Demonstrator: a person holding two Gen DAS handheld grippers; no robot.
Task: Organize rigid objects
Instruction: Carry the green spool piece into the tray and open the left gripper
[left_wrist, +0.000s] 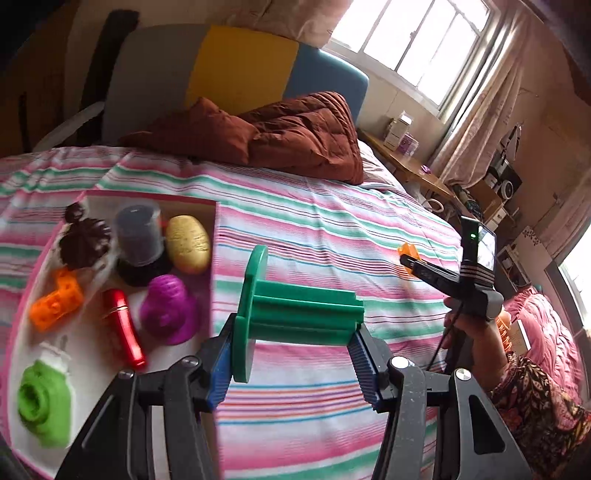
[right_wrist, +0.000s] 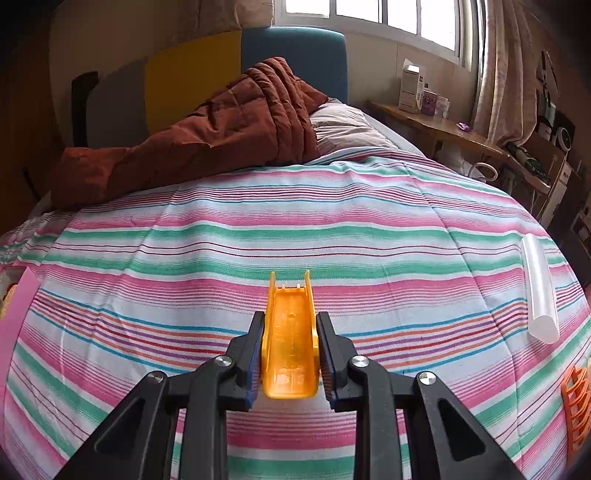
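Striped bedsheet (right_wrist: 295, 229) fills both views. Left fingers (left_wrist: 236, 354) grip a green spool (left_wrist: 295, 310) just right of the pink tray (left_wrist: 212, 236); right fingers (right_wrist: 255, 350) pinch an orange clip (right_wrist: 290, 347). Likely next: carrying the spool over the tray and releasing.

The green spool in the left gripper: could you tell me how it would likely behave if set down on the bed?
The green spool, clamped end to end in the left gripper, looks like rigid plastic. On its side it might roll on its round flange. Stood on that flat flange it would probably stay, though the soft striped bedsheet could tip it.
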